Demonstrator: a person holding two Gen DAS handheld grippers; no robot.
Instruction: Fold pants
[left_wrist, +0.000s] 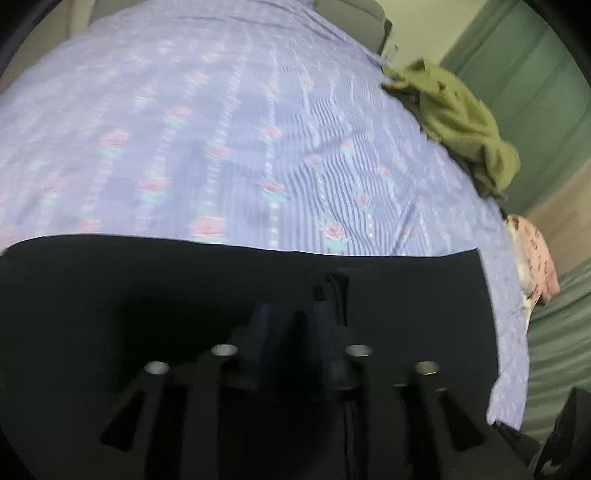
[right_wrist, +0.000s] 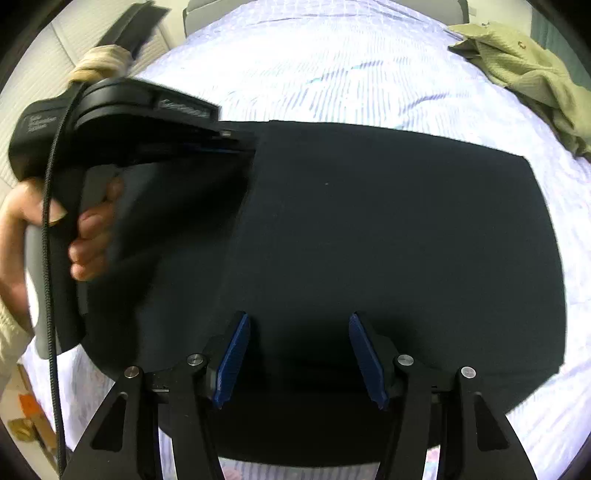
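Nearest, we count two grippers: the right gripper (right_wrist: 299, 360) stands wide over the pants with nothing between its blue pads (right_wrist: 232, 363). The left gripper (left_wrist: 291, 332), held by a hand (right_wrist: 88, 229), sits at the fabric's left edge; its grip we cannot tell. One pair of black pants (right_wrist: 388, 229) lies folded flat, a smooth rectangle, on the floral lilac bedsheet (left_wrist: 221, 129). Beyond lies one olive garment (right_wrist: 524, 70). Gripper lettering is unreadable.
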